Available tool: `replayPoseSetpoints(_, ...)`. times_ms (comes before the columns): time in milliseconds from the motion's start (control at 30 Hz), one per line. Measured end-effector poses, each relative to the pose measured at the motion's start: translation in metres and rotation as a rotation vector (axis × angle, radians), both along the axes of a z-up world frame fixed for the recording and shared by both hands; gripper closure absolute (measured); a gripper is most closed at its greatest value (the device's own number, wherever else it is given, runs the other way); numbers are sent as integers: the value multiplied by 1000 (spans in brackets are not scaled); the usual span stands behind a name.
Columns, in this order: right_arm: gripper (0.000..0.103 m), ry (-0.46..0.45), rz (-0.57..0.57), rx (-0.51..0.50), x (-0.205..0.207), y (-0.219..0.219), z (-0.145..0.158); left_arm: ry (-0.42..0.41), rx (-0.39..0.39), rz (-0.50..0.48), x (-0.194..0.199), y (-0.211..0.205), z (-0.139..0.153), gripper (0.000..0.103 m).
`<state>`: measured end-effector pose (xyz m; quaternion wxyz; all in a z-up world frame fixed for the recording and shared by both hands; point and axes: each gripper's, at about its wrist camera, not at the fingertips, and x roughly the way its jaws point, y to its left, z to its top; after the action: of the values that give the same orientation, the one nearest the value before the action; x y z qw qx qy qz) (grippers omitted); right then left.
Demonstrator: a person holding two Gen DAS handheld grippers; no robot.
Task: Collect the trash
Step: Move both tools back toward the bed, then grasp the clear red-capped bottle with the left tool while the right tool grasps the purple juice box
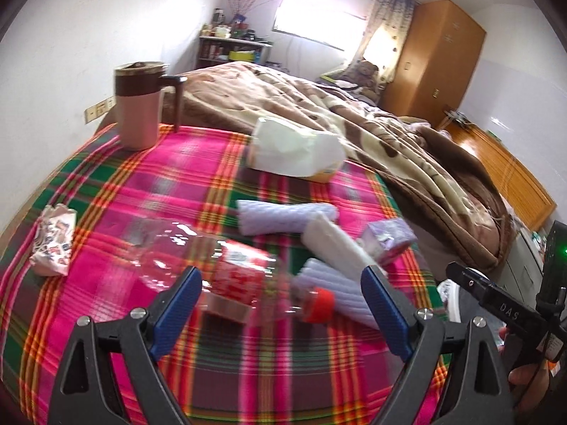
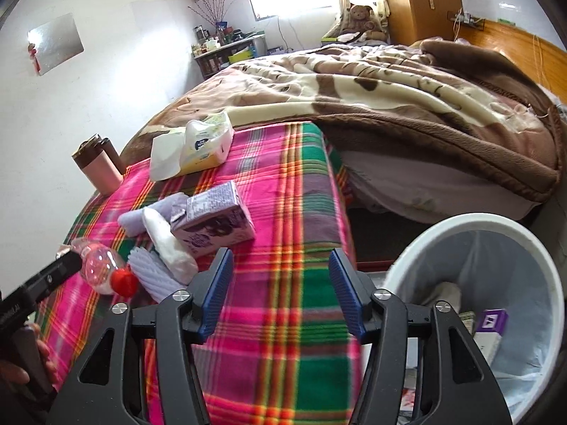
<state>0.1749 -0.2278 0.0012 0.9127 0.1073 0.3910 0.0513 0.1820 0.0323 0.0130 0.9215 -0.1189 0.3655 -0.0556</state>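
Observation:
A clear plastic bottle (image 1: 234, 276) with a red label and orange-red cap lies on the plaid cloth; in the right wrist view it (image 2: 101, 265) shows at the left. My left gripper (image 1: 280, 294) is open, jaws on either side of the bottle, just above it. A purple carton (image 2: 212, 219) lies mid-table, also in the left wrist view (image 1: 388, 237). Ribbed foam pieces (image 1: 283, 216) and a white pad (image 2: 168, 244) lie beside it. A crumpled wrapper (image 1: 53, 239) lies at the left. My right gripper (image 2: 280, 290) is open and empty over the table's near edge, next to the white bin (image 2: 457, 226).
A pink mug with brown lid (image 1: 140, 106) stands at the far corner. A tissue pack (image 2: 198, 148) lies at the back of the table (image 2: 301, 184). A bed with a brown blanket (image 2: 407, 92) lies behind. The bin holds a purple carton (image 2: 490, 322) and other trash.

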Motion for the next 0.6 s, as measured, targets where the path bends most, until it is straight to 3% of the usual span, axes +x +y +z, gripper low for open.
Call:
replayPoseSetpoints(267, 37, 20, 1, 3, 36, 24, -3, 63, -29, 51, 15, 27, -16, 10)
replayPoseSetpoints(600, 26, 105, -48, 52, 82, 38, -13, 155, -115, 31, 34, 37, -44, 9)
